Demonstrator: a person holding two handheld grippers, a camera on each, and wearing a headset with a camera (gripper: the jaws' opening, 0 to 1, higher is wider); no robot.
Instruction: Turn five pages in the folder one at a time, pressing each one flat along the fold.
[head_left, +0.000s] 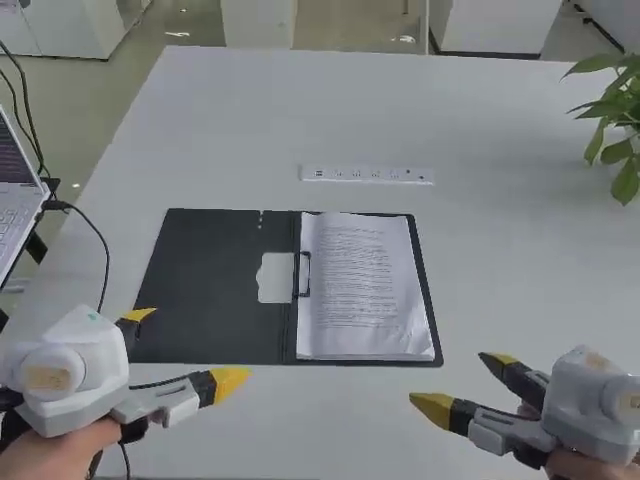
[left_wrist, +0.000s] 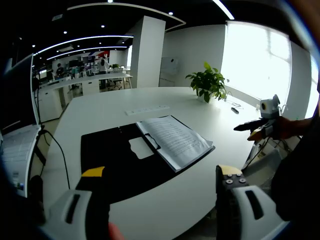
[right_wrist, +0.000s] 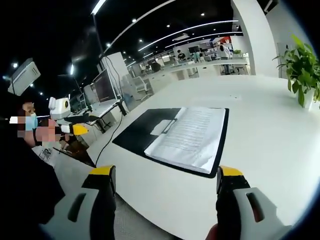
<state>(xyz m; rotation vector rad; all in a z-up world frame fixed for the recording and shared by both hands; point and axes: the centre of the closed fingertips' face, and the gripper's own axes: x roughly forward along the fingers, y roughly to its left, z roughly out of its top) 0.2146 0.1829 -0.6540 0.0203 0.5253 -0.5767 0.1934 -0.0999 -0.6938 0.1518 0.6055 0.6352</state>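
Note:
A black folder (head_left: 215, 285) lies open on the white table (head_left: 300, 110), its left cover bare and a stack of printed pages (head_left: 362, 285) clipped on the right side. The folder (left_wrist: 115, 155) and its pages (left_wrist: 175, 140) also lie ahead in the left gripper view, and the folder (right_wrist: 145, 131) with its pages (right_wrist: 192, 135) in the right gripper view. My left gripper (head_left: 190, 350) hovers open near the folder's front left corner. My right gripper (head_left: 465, 382) stands open off the front right corner. Neither touches the paper, and nothing is between the fingers.
A white power strip (head_left: 366, 175) lies on the table behind the folder. A laptop (head_left: 15, 190) with a black cable (head_left: 95, 245) sits at the left edge. A potted plant (head_left: 612, 110) stands at the far right.

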